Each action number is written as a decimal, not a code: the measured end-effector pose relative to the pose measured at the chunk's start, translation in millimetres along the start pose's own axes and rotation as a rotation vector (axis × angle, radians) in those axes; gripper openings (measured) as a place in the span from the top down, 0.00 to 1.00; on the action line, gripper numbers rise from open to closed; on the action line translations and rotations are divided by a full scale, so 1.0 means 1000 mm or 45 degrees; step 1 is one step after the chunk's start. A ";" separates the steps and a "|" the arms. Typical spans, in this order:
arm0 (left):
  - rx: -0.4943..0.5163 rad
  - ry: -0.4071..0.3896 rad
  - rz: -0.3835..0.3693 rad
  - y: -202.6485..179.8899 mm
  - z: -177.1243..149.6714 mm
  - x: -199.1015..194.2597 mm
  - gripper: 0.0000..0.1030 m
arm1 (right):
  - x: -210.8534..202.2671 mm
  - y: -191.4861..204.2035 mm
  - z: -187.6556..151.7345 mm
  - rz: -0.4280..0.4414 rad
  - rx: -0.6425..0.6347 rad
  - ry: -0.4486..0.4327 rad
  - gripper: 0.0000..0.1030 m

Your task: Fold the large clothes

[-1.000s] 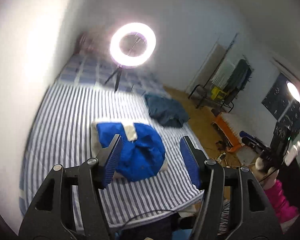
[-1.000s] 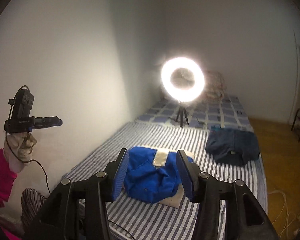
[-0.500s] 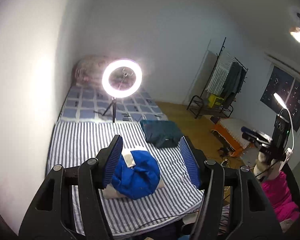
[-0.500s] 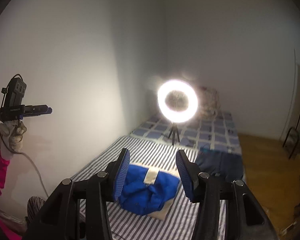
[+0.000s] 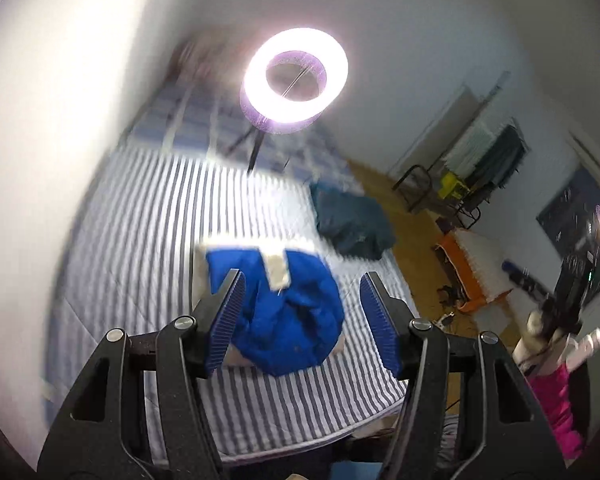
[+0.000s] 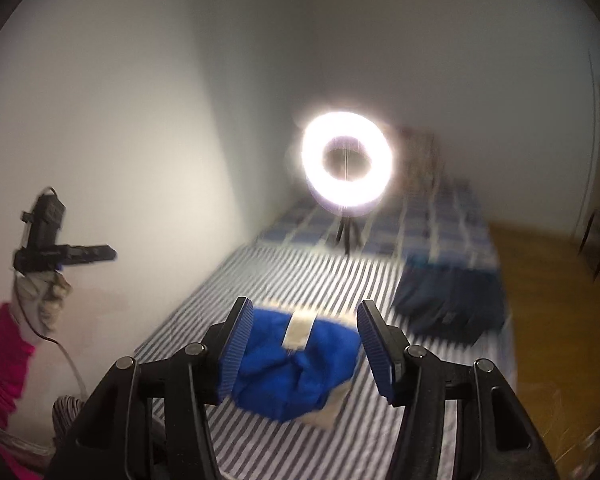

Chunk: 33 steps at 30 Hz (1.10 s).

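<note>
Left gripper [image 5: 302, 314] and right gripper [image 6: 304, 346]: ribbed fingers apart, empty; crumpled blue jacket [image 5: 284, 312] on striped bed [image 5: 140, 240] beyond.

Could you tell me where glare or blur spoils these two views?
Left wrist view: the ring light blows out white, and the striped bed smears with motion. Right wrist view: the same light flares and the dark folded garment is blurred; both grippers' fingers stay sharp.

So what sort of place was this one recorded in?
Most likely a home bedroom: a bed with a striped sheet holding a crumpled blue garment, a clothes rack by the far wall, and a ring light standing on the bed.
</note>
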<state>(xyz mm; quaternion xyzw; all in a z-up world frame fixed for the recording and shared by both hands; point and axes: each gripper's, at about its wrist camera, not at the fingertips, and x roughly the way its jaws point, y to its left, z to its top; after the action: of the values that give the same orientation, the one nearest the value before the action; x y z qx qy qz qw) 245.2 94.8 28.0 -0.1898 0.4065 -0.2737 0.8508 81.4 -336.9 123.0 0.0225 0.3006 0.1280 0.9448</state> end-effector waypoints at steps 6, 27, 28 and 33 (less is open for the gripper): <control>-0.261 0.168 -0.083 0.068 -0.030 0.103 0.41 | 0.102 -0.033 -0.069 0.127 0.172 0.202 0.35; -0.549 0.347 -0.099 0.160 -0.039 0.271 0.91 | 0.316 -0.129 -0.177 0.300 0.758 0.480 0.73; -0.533 0.340 -0.086 0.159 -0.039 0.273 0.92 | 0.322 -0.130 -0.180 0.322 0.778 0.491 0.80; -0.379 0.338 -0.031 0.133 -0.030 0.259 0.98 | 0.309 -0.121 -0.175 0.386 0.832 0.457 1.00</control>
<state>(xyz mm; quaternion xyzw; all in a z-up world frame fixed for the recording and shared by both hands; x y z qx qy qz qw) 397.4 34.7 -214.3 -0.2806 0.5488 -0.2436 0.7489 251.2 -381.0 -208.6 0.3431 0.4790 0.1654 0.7909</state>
